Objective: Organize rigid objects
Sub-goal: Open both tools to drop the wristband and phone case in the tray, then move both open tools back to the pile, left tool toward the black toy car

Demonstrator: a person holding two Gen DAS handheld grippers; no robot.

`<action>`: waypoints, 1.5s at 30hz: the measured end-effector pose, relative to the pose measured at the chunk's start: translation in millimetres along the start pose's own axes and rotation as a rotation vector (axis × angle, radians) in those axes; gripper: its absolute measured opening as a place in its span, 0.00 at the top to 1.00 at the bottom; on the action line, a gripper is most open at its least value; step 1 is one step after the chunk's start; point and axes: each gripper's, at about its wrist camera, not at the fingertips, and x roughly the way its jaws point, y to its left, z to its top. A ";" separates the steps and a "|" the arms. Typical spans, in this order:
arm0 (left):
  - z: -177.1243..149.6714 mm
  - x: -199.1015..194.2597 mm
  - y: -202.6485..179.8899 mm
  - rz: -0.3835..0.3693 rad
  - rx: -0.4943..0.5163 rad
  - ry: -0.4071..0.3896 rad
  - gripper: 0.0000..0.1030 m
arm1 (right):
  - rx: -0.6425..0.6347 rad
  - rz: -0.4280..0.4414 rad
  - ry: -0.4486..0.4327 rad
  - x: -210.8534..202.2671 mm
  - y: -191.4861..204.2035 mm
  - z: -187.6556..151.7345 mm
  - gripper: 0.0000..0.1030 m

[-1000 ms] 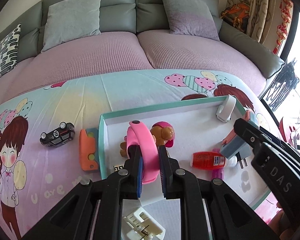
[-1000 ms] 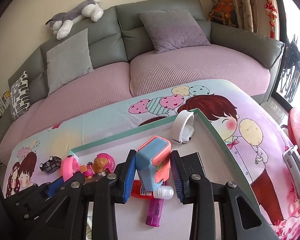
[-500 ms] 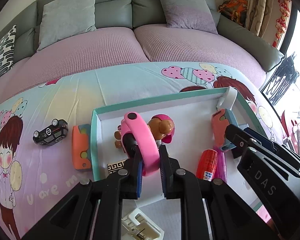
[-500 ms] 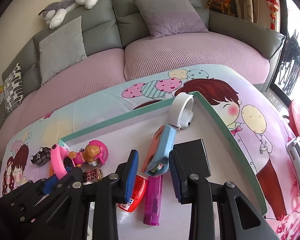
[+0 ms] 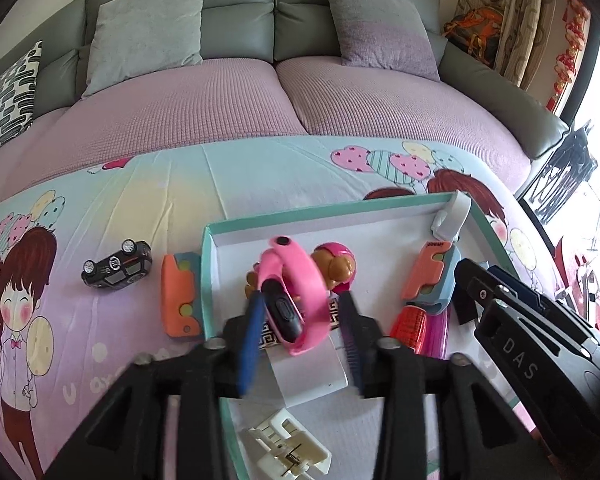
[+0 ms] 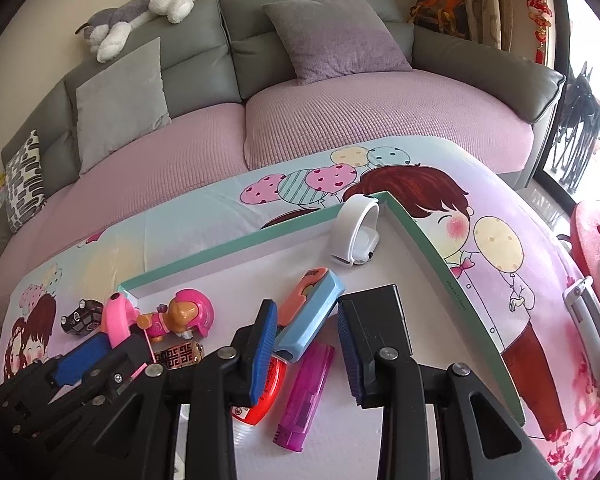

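The pink watch (image 5: 296,292) lies in the tray (image 5: 340,205); our left gripper (image 5: 300,328) has just spread, releasing it there.

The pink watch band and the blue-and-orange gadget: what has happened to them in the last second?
The left gripper has just been opening its jaws, letting the pink watch band rest in the tray. The right gripper laid the blue-and-orange gadget flat. The toy car stayed put.
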 end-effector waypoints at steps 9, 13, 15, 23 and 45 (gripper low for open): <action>6.1 -16.1 23.9 0.033 -0.067 -0.044 0.50 | -0.017 -0.011 -0.012 -2.8 3.3 0.2 0.67; 5.5 -15.2 39.4 0.083 -0.123 -0.039 0.38 | -0.036 -0.031 -0.017 -2.6 6.1 0.9 0.66; 5.4 -14.3 47.4 0.104 -0.148 -0.039 0.36 | -0.042 -0.043 -0.013 -1.3 7.0 0.7 0.65; 2.6 -10.3 71.8 0.182 -0.238 -0.026 0.23 | -0.049 -0.062 -0.029 -2.6 7.1 1.3 0.35; -2.7 -6.2 95.7 0.263 -0.317 -0.045 0.07 | -0.068 -0.079 -0.081 -5.6 16.0 1.7 0.00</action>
